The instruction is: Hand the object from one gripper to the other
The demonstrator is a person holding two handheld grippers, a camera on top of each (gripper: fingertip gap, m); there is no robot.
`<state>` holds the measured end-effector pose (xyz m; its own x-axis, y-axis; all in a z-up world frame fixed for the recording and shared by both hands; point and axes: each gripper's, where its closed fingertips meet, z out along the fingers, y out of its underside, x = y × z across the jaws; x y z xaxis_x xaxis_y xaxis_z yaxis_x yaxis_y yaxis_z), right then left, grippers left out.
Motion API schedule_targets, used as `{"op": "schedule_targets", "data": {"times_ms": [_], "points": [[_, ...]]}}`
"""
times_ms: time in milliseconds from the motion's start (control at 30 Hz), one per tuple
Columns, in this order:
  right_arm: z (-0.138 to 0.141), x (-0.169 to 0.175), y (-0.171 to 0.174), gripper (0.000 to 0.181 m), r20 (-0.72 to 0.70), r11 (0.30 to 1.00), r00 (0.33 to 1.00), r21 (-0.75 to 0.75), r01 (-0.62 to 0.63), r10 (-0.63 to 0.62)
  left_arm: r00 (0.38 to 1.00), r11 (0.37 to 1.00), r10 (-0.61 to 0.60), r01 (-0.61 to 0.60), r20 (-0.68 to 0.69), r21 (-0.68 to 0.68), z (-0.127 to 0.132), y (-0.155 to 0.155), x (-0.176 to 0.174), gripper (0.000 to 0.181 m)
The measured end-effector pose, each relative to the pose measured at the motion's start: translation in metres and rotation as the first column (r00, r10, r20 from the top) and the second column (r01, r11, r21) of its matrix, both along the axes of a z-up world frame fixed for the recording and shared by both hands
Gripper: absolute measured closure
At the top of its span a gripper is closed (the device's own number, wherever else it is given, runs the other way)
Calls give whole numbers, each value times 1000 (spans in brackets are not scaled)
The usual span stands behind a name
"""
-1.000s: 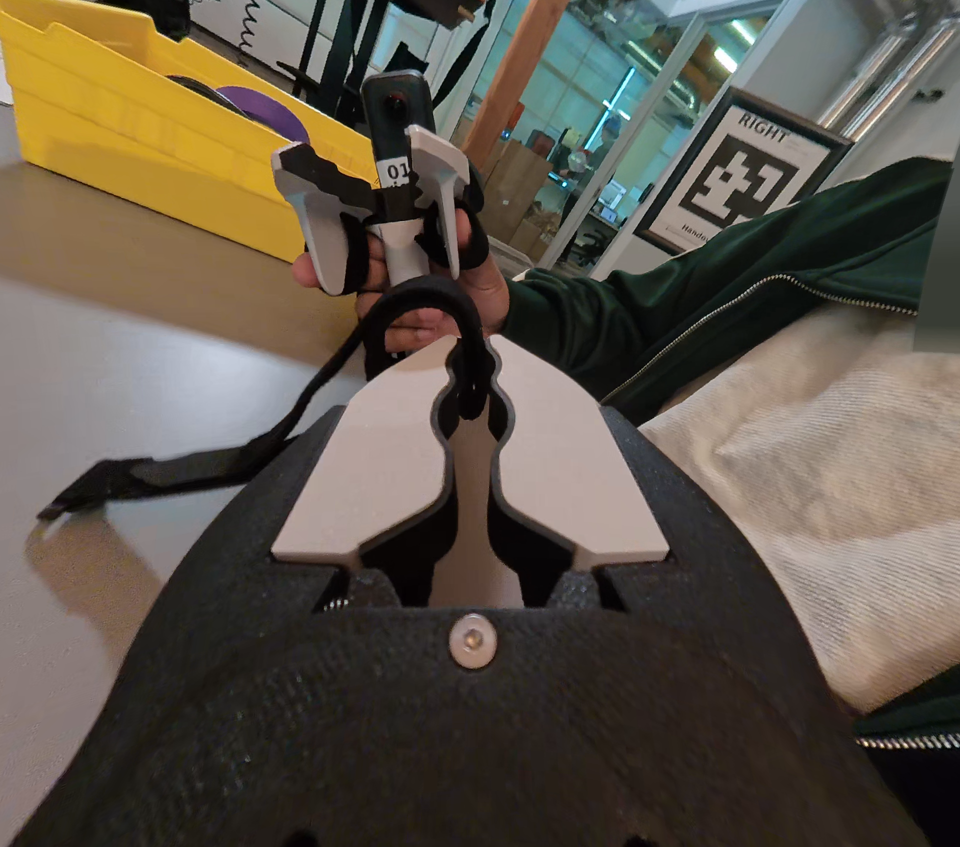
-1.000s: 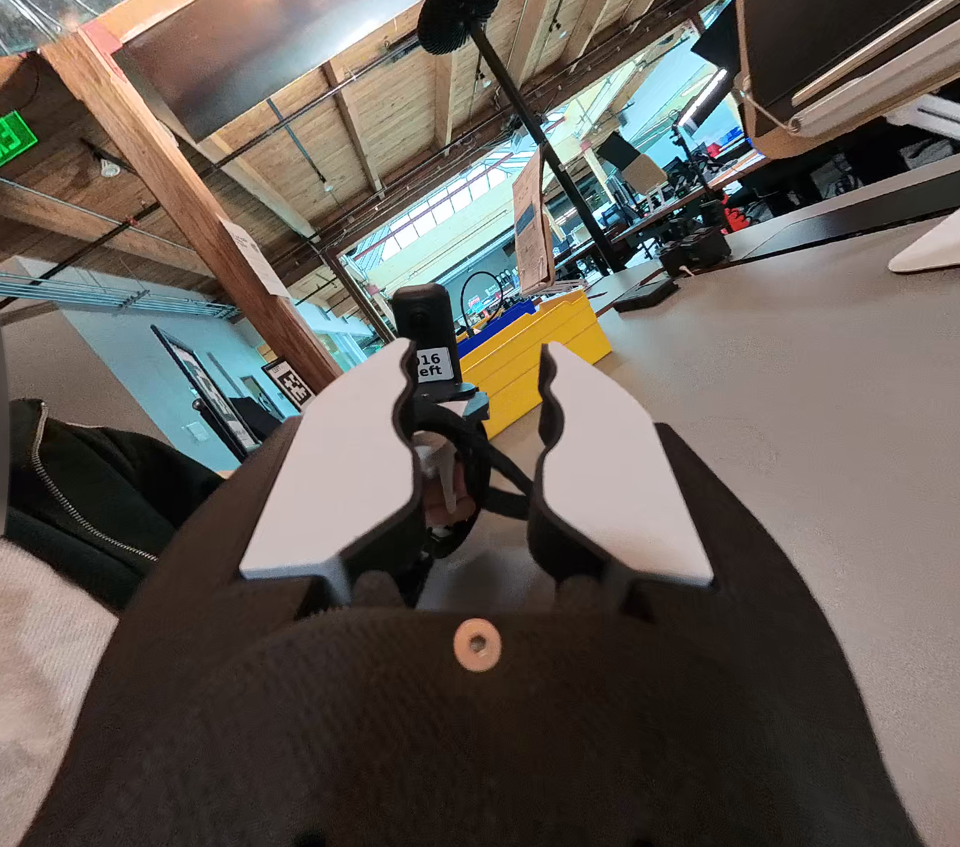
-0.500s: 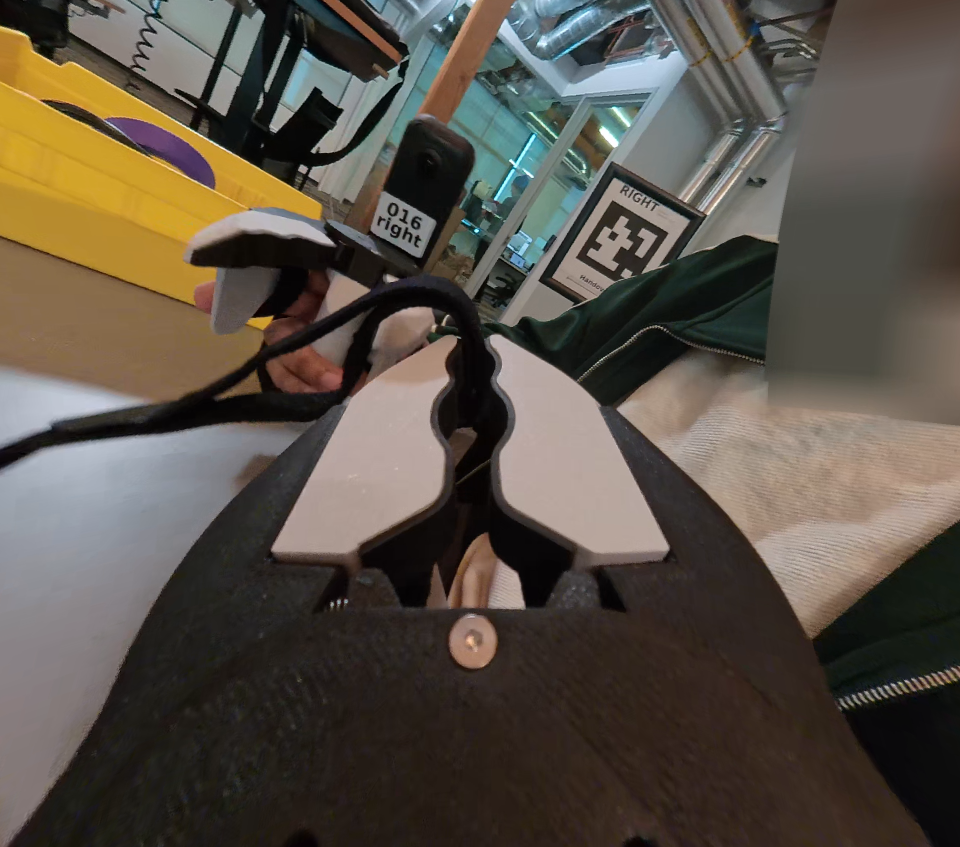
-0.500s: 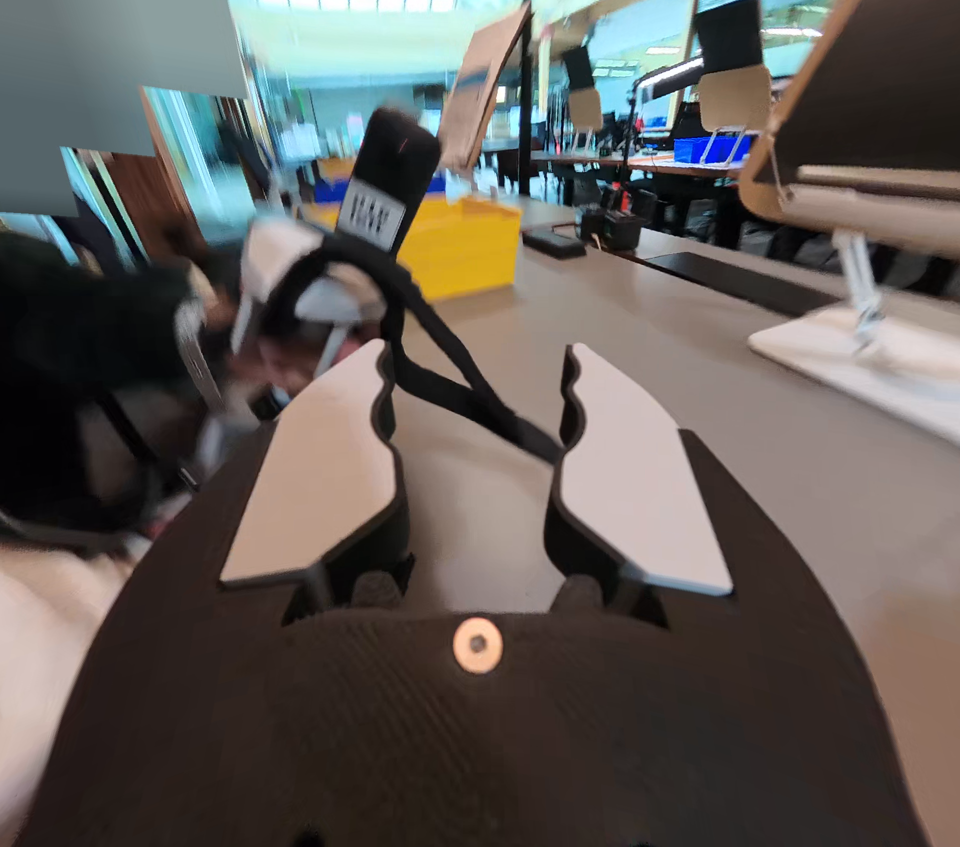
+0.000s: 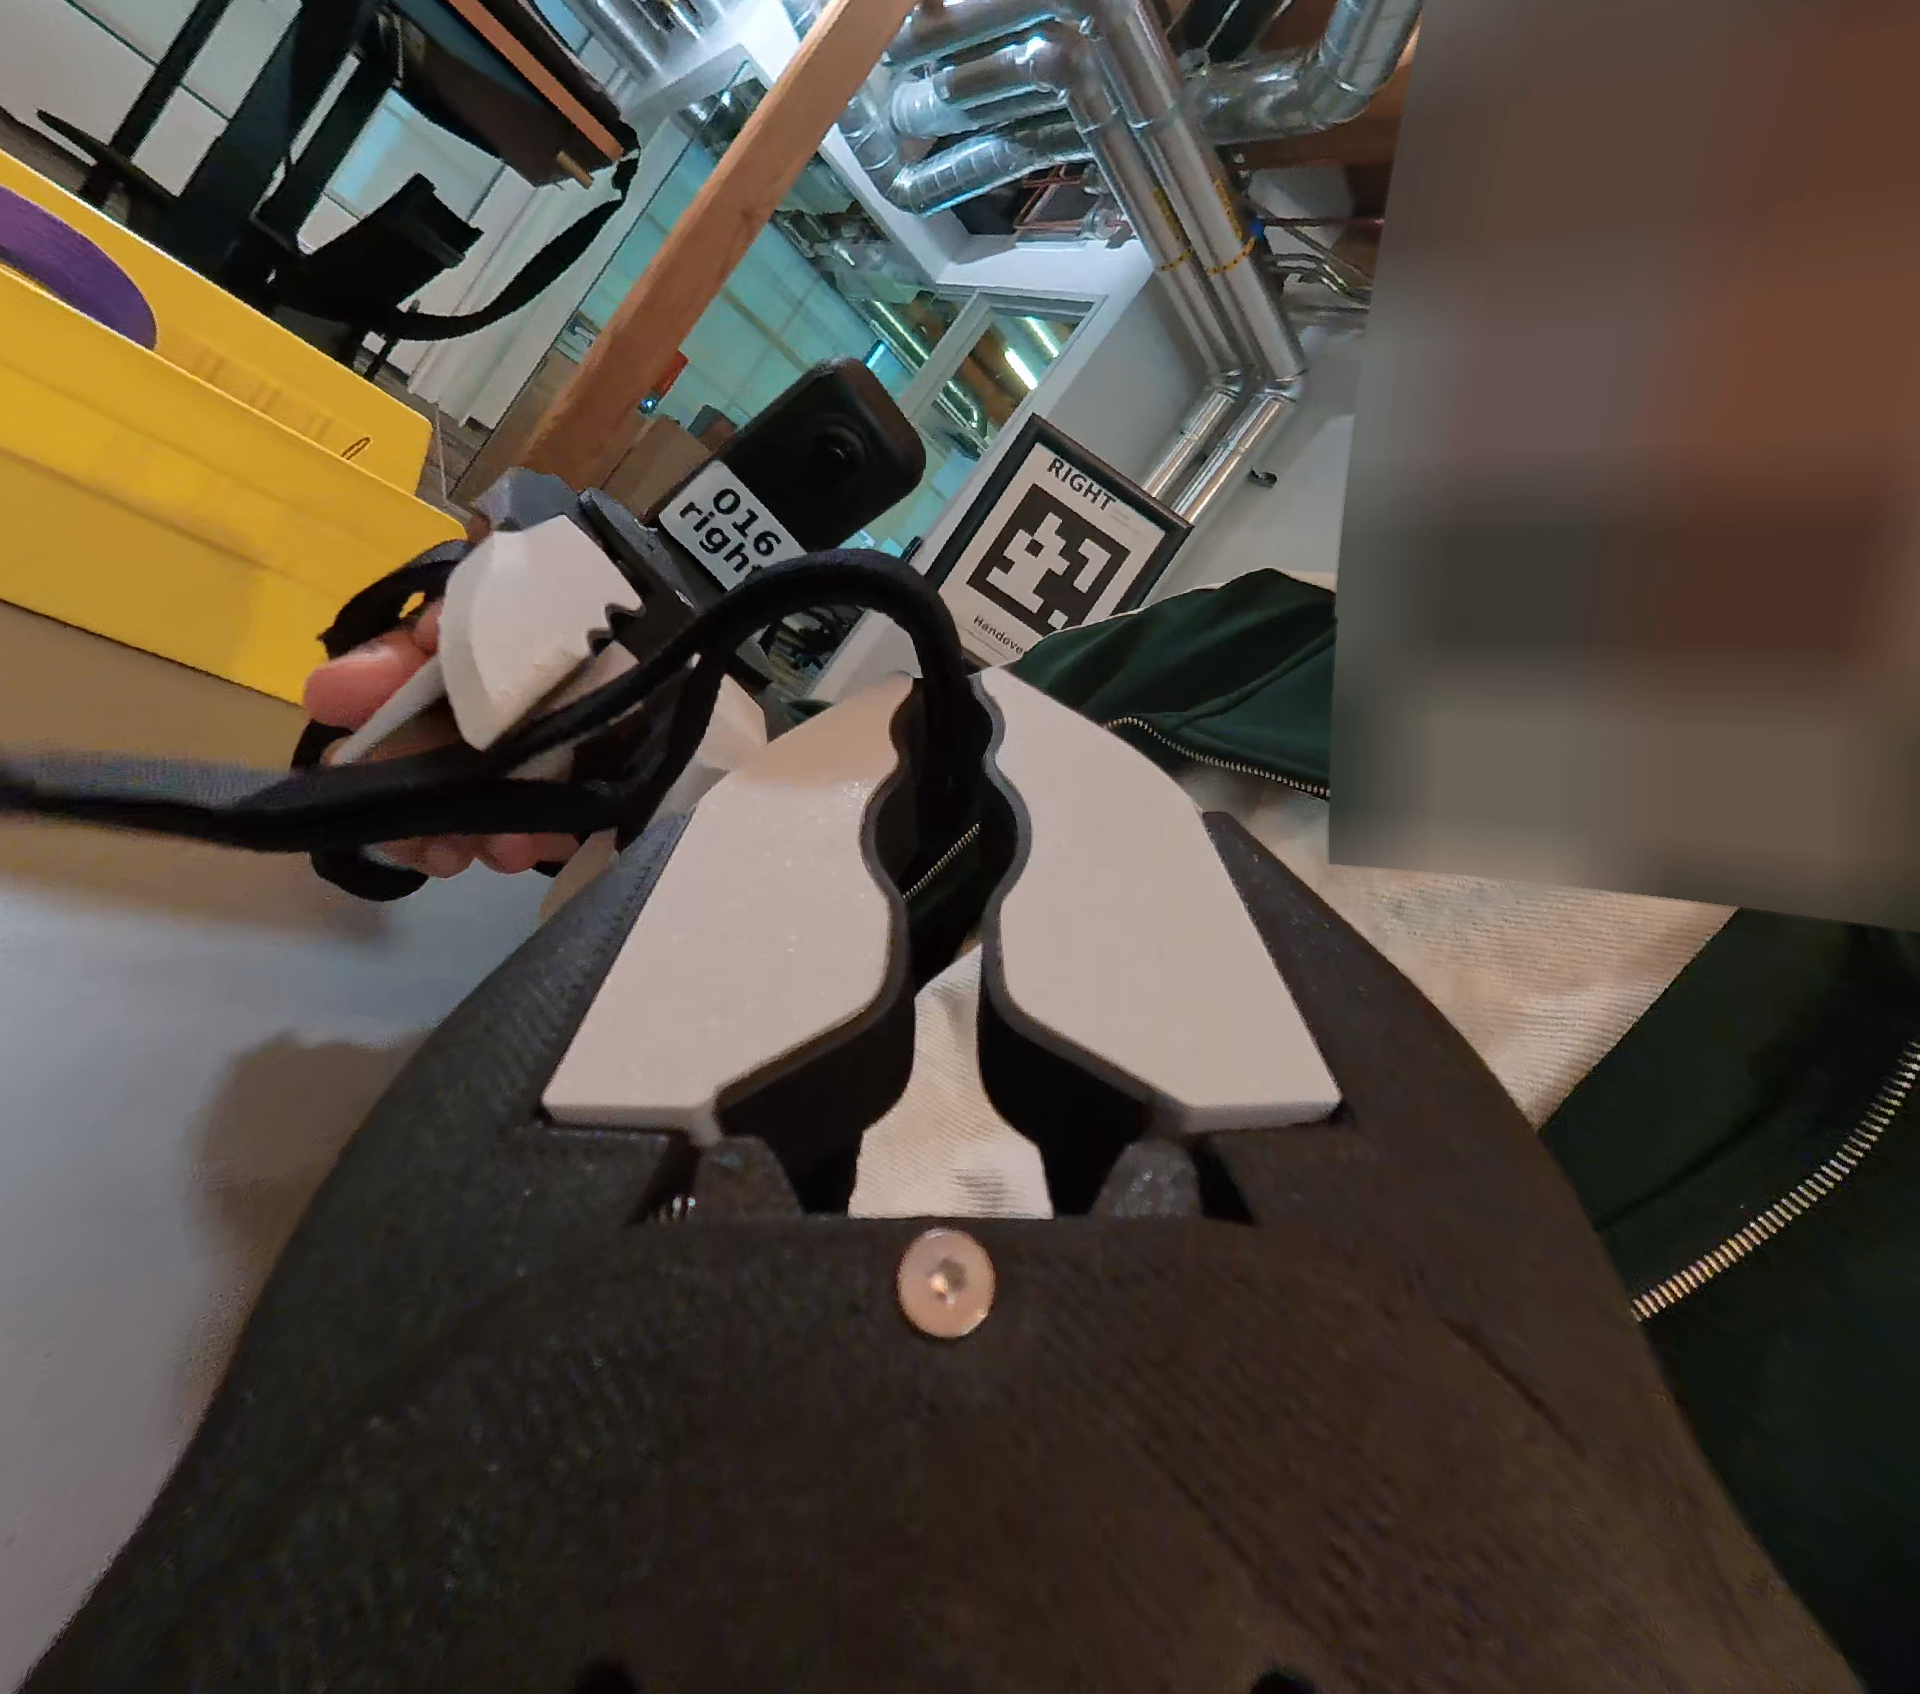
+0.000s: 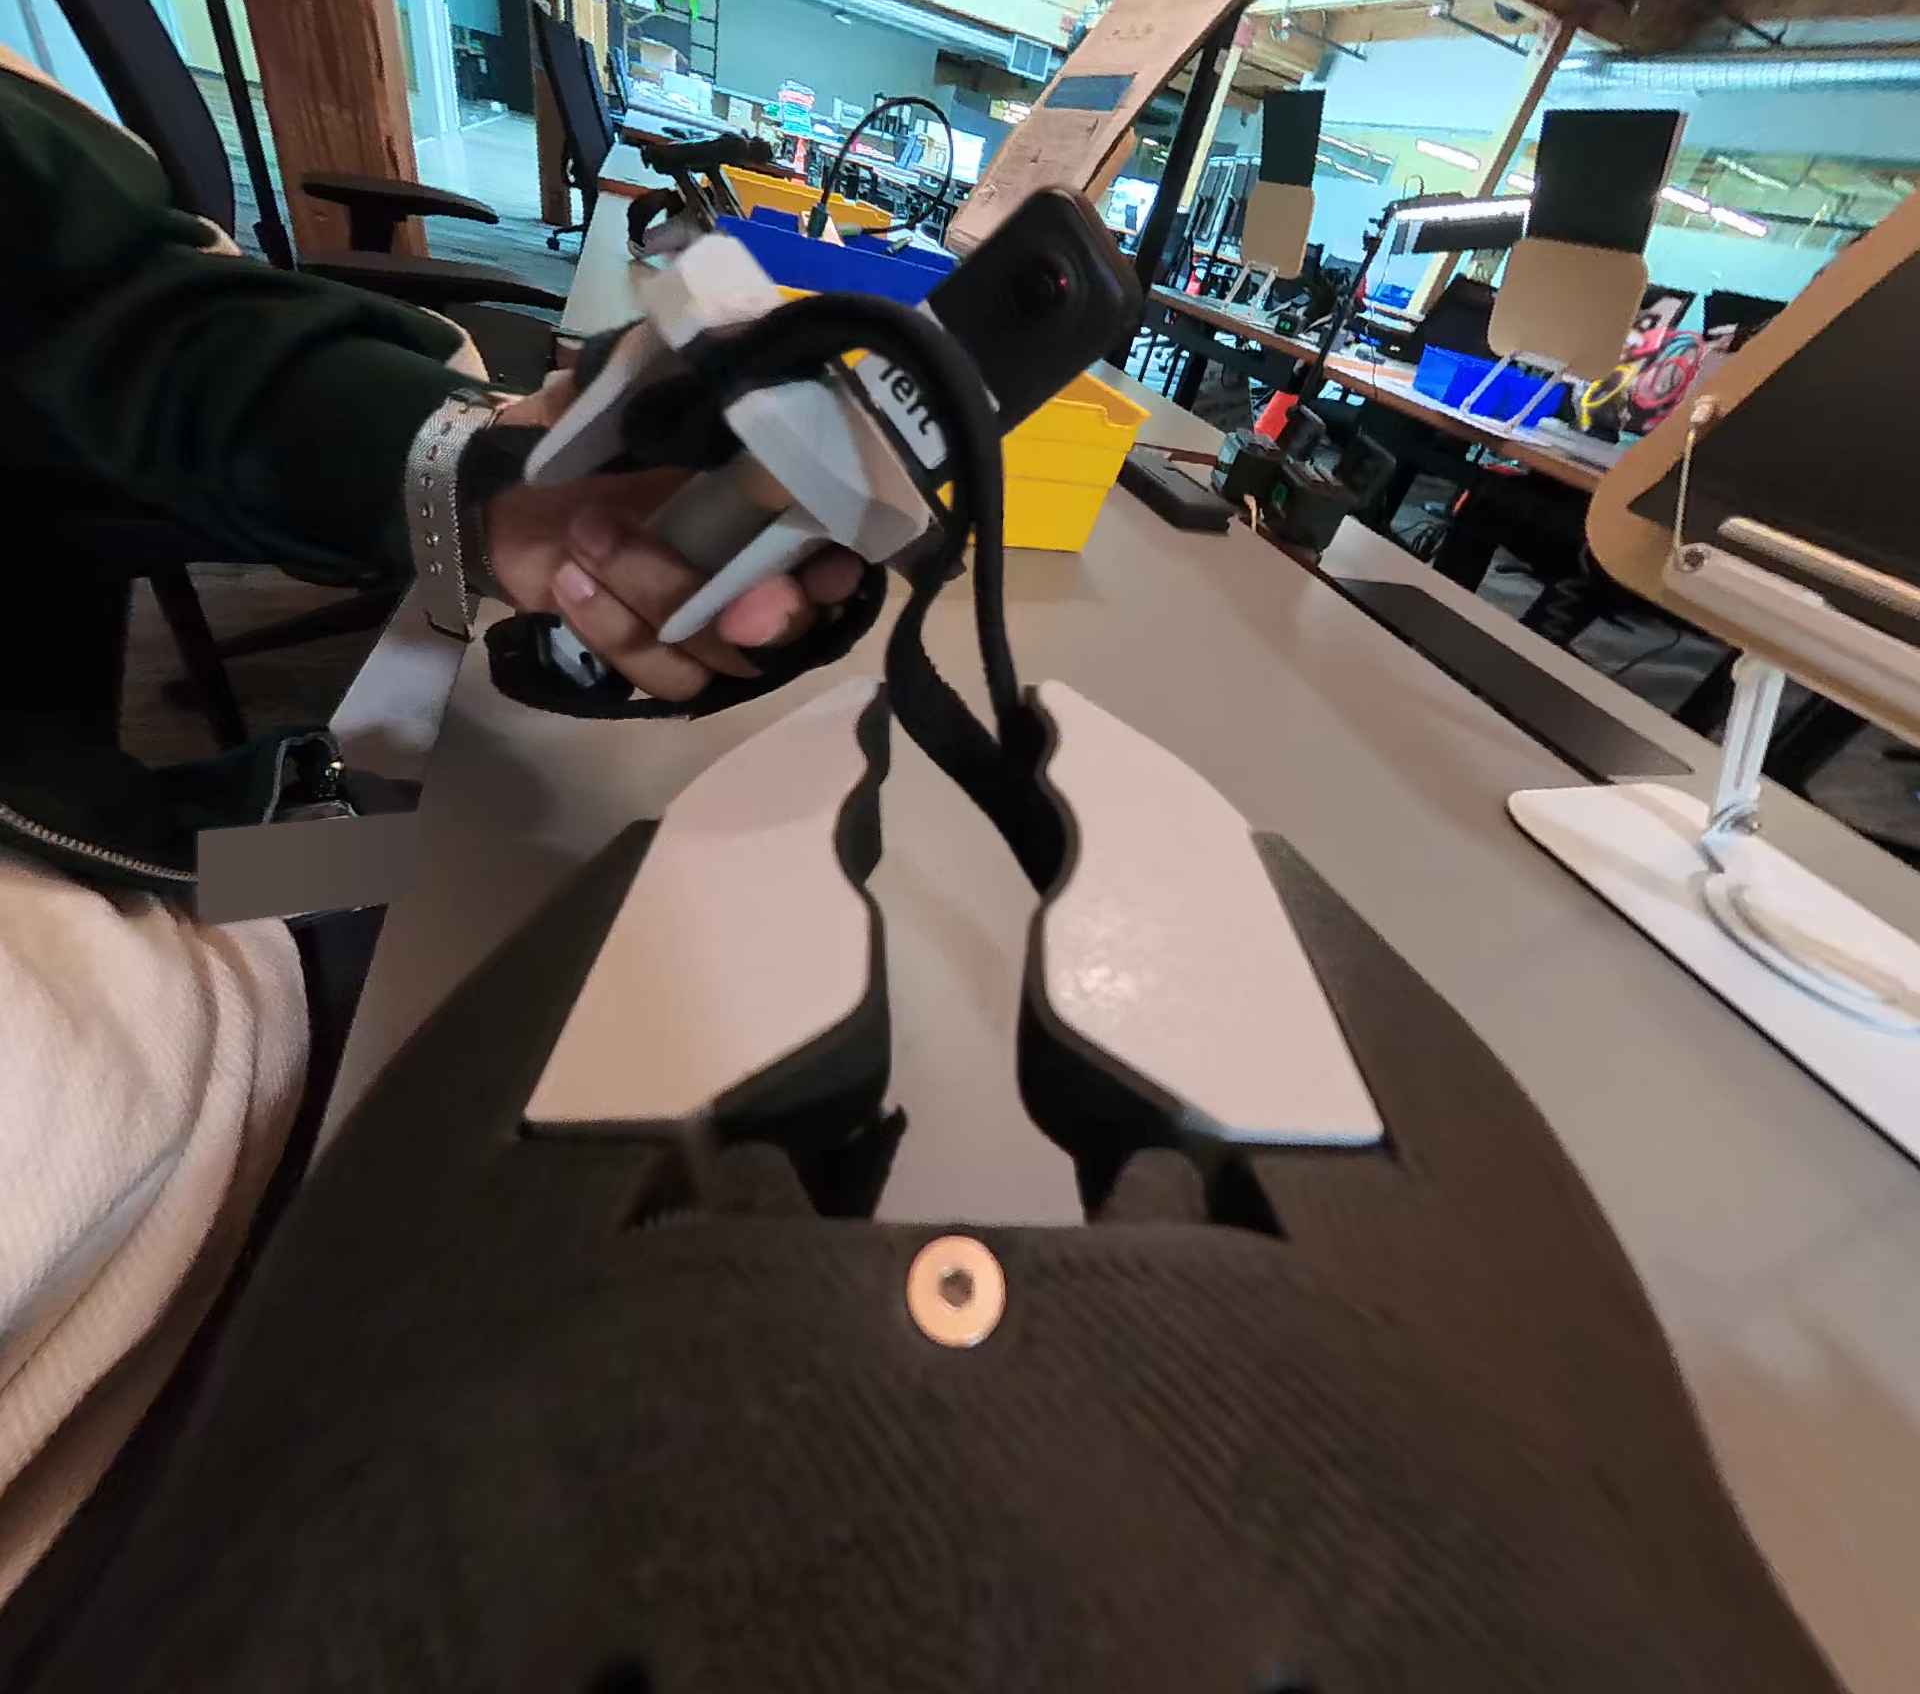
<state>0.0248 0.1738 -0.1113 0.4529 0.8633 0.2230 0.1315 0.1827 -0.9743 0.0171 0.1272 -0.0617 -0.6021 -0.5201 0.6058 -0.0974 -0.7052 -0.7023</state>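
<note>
Strap [image 5: 831, 595], black and looped, is pinched at the tips of the left gripper [image 5: 940, 709] in the left wrist view, its fingers nearly together on it; it arches left past the right gripper [image 5: 582, 657]. In the right wrist view the strap [image 6: 966, 501] hangs from the left gripper [image 6: 790, 387] into the right gripper [image 6: 956, 730], whose narrowed fingers seem to hold it, above the grey table [image 6: 1299, 709].
</note>
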Motion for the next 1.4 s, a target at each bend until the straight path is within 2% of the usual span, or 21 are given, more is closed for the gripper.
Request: {"op": "schedule_targets", "data": {"times_ms": [100, 300, 400, 567, 700, 833, 967, 1067, 1233, 1400], "points": [[2, 1, -1, 175, 18, 1000, 1000, 24, 6, -6, 999, 999, 29, -28, 27, -15, 3, 6, -3, 172], [5, 6, 2, 176, -24, 1000, 1000, -5, 18, -19, 991, 992, 122, -119, 53, -42, 4, 24, -5, 144], [9, 9, 4, 176, -69, 999, 998, -35, 14, -16, 985, 986, 164, -162, 53, -49, 2, 32, -6, 138], [16, 14, 3, 176, -186, 993, 982, -110, -40, 19, 974, 974, 221, -218, 44, -66, -4, 45, -9, 135], [27, 18, -1, 176, -357, 962, 930, -211, -174, 90, 967, 966, 254, -255, -11, -33, -18, 51, -4, 136], [35, 21, -5, 175, -526, 885, 838, -308, -350, 148, 958, 959, 279, -276, -59, 63, -33, 47, 4, 138], [38, 15, -14, 176, -570, 833, 795, -326, -448, 205, 936, 915, 346, -321, -65, 242, -42, 40, 11, 140], [40, 11, -20, 176, -591, 803, 770, -325, -500, 240, 925, 867, 372, -319, -71, 383, -50, 32, 16, 139], [47, 11, -29, 176, -697, 695, 659, -325, -642, 283, 908, 755, 415, -308, -58, 579, -62, 22, 24, 144], [51, 9, -39, 175, -718, 629, 607, -305, -715, 341, 900, 677, 427, -258, -82, 689, -77, 16, 28, 145]]}}
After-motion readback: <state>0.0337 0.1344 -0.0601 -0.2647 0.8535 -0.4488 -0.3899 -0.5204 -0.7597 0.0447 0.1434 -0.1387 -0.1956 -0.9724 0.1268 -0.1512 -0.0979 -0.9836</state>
